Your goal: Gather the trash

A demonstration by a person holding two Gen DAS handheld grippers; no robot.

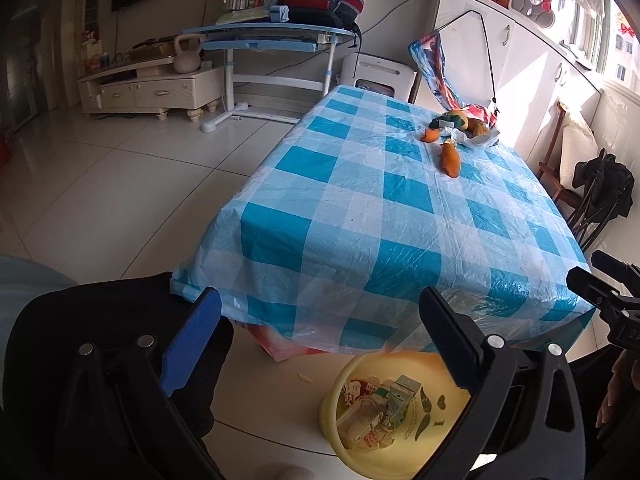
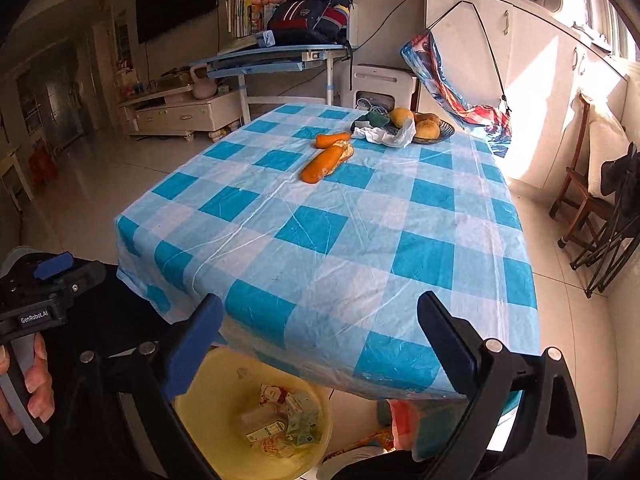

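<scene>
Below the near edge of the bench (image 2: 320, 240), which is wearing a crinkled blue-and-white checked plastic cloth, a pale yellow round plastic basin (image 2: 312, 400) is sitting on the tiled floor and holding the trash gathered so far: small printed drink cartons (image 1: 400, 396) and crumpled wrappers lying loose at its bottom. Both pairs of tongs are hanging above it with nothing between their jaws; the left tongs (image 1: 320, 344) are standing wide apart, and the right tongs (image 2: 320, 344) are standing just as wide.

At the far right of the bench, a crumpled white plastic bag (image 2: 396, 136) is slumping against a dark plate of round bread rolls (image 2: 426, 130), with a dark green wrapper (image 2: 378, 119) just beside it. Two orange elongated pieces, perhaps peel or bread, (image 2: 326, 162) are lying nearer the middle; what they are I cannot tell for sure.

Judging by looks, the bag is likely the next bit of trash. It is probably very light, limp and slippery, so a pinch on a bunched fold near its top should be holding better than a grab at a flat sheet. Cartons like those in the basin are light but crushable; gripping across the flat faces suits them.
</scene>
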